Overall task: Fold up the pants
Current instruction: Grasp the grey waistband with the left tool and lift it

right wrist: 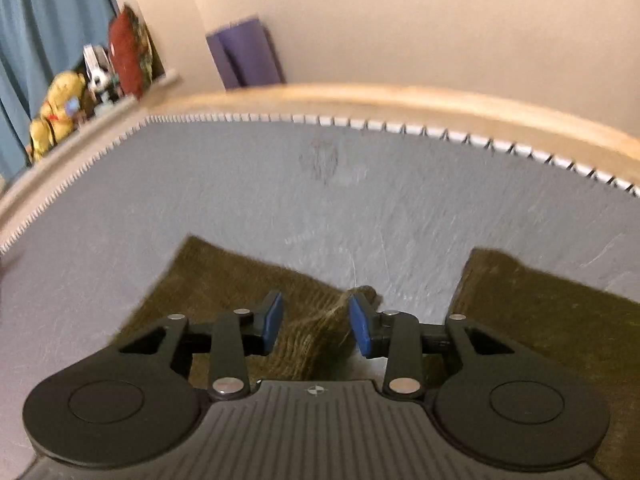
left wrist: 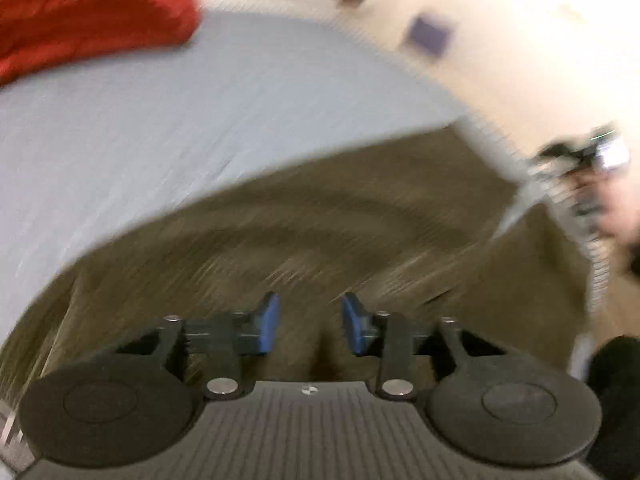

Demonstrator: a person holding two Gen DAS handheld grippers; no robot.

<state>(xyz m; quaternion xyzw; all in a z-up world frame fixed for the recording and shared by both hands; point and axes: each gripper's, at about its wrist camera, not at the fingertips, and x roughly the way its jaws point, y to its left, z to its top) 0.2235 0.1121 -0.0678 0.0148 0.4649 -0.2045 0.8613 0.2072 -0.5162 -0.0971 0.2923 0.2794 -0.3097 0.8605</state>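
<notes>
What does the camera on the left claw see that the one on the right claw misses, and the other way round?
Only the left wrist view shows the red blanket and, blurred, the other claw's tool at the far right. Only the right wrist view shows the two pant-leg ends, the wooden edge, the blue curtain and a yellow stuffed toy. Both show olive pants on a grey surface and an open claw: left claw, right claw.

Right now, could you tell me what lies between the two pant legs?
Bare grey mattress surface separates the two legs of the pants, as the right wrist view shows.
</notes>
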